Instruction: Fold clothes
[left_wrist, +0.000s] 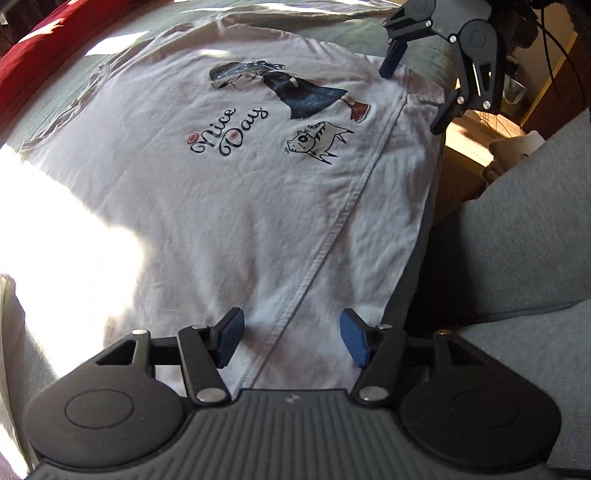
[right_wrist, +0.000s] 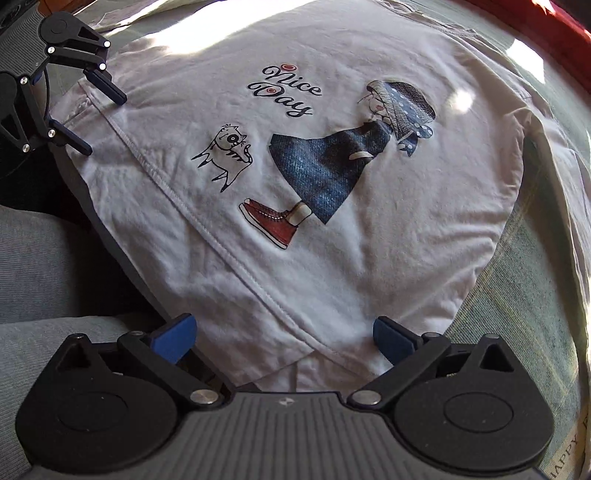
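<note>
while the white t-shirt (left_wrist: 229, 206) lies spread print-up on a pale green bedspread (right_wrist: 524, 295), with its near strip turned over so that a stitched hem (left_wrist: 332, 236) runs slantwise across the cloth, a first fold is judged to be laid already. a "nice day" print (left_wrist: 225, 133) with a figure in a blue skirt and a small cat is left uncovered.

the left gripper (left_wrist: 291, 339) is held over one end of the folded edge, its jaws parted about halfway with the hem lying beneath the gap; nothing is pinched. the right gripper (right_wrist: 284, 339) is held over the other end, jaws spread wide and empty, the cloth merely passing under them.

the step in hand is taken to be the release after that fold, or the regrasp for the next one. for the next move, both layers at the folded edge would have to be pinched at either end together and carried evenly toward the collar, lest the loose flap slip.

strong sun patches are thrown across the shirt and bed. a red cover (left_wrist: 33, 55) is seen at the far side, grey-trousered legs (left_wrist: 517, 240) at the near edge, and wooden furniture beyond.
</note>
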